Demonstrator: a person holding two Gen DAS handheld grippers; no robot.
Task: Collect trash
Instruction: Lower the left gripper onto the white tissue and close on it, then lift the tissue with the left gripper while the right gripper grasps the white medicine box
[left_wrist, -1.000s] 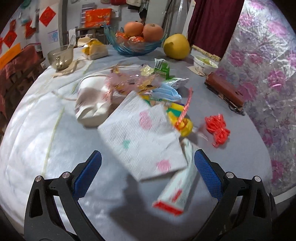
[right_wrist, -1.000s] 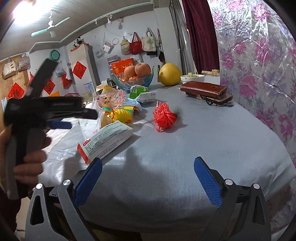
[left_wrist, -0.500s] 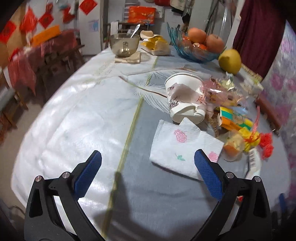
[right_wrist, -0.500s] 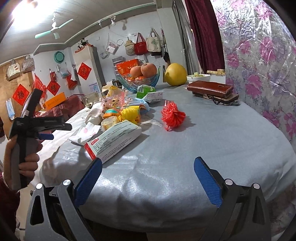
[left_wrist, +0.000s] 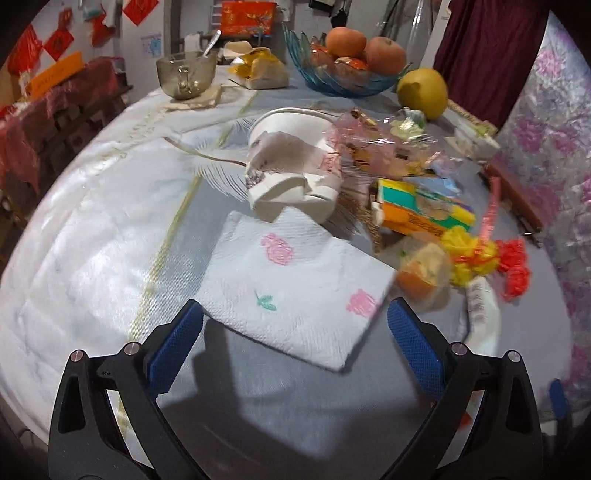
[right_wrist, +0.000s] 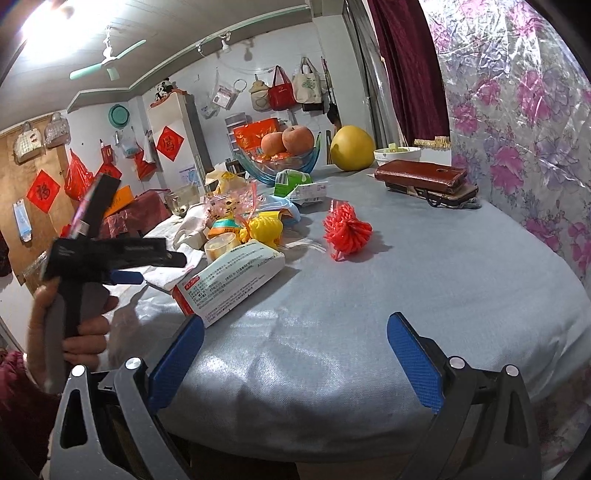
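A white paper napkin printed with pink roses lies flat on the table, its near edge between the blue pads of my open left gripper. Behind it lies a crushed white paper cup, then crinkled pink wrappers, an orange and green carton, yellow mesh and red mesh. My right gripper stands open at the table's near edge, nothing between its pads. A white medicine packet lies ahead to its left, the red mesh farther on.
A blue glass fruit bowl, a yellow pomelo, a glass mug and a brown wallet stand at the table's far side. A person's hand holds the left gripper at the left of the right wrist view.
My left gripper has swung out to the left and come back in close to the napkin, which now lies between its pads. The right gripper has barely moved.
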